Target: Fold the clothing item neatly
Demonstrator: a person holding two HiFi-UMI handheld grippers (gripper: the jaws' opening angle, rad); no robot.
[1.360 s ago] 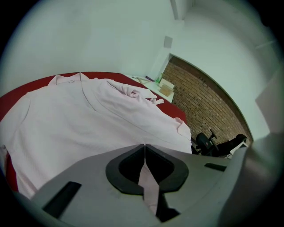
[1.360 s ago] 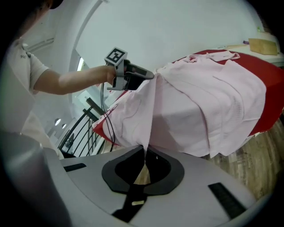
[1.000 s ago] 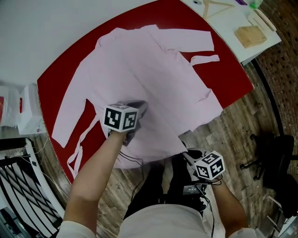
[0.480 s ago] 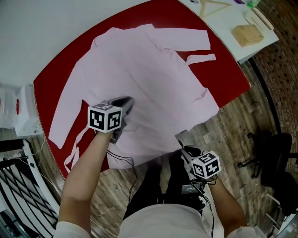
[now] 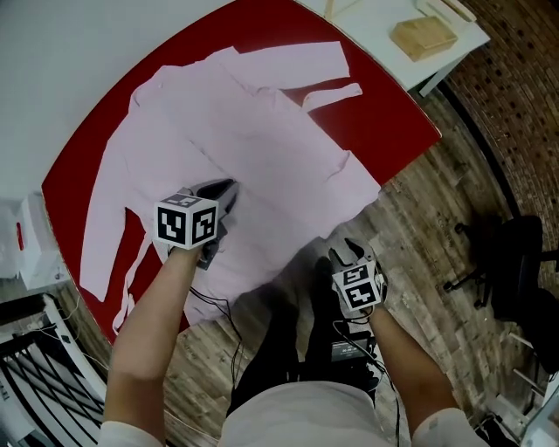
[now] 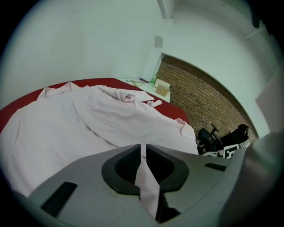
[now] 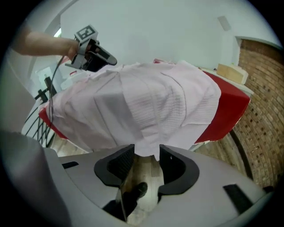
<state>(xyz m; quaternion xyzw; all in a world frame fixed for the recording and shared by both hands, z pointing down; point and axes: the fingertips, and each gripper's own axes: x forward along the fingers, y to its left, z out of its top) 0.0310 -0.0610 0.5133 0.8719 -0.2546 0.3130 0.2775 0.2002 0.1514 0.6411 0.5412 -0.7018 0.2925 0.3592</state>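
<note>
A pale pink garment (image 5: 244, 131) lies spread on the red table (image 5: 393, 131), its near edge hanging over the front. My left gripper (image 5: 225, 194) rests over the garment's lower left part, shut on a fold of pink cloth that runs between its jaws (image 6: 143, 148). My right gripper (image 5: 348, 255) hangs below the table's front edge, over the floor. Its jaws have just been opening and stand apart (image 7: 146, 153). The hanging hem (image 7: 148, 133) ends right at the gap between the tips, and neither pad presses on it. The left gripper (image 7: 111, 60) also shows at upper left.
A white side table (image 5: 384, 26) with a wooden block (image 5: 424, 37) stands beyond the red table's right corner. A black office chair (image 5: 515, 262) is at the right, a white bag (image 5: 31, 253) and a black rack (image 5: 35, 349) at the left. Wooden floor (image 5: 419, 201) lies below.
The right gripper has sunk below the table edge and opened, letting go of the hem it held. The left gripper has shifted a little to the left, still gripping cloth.
</note>
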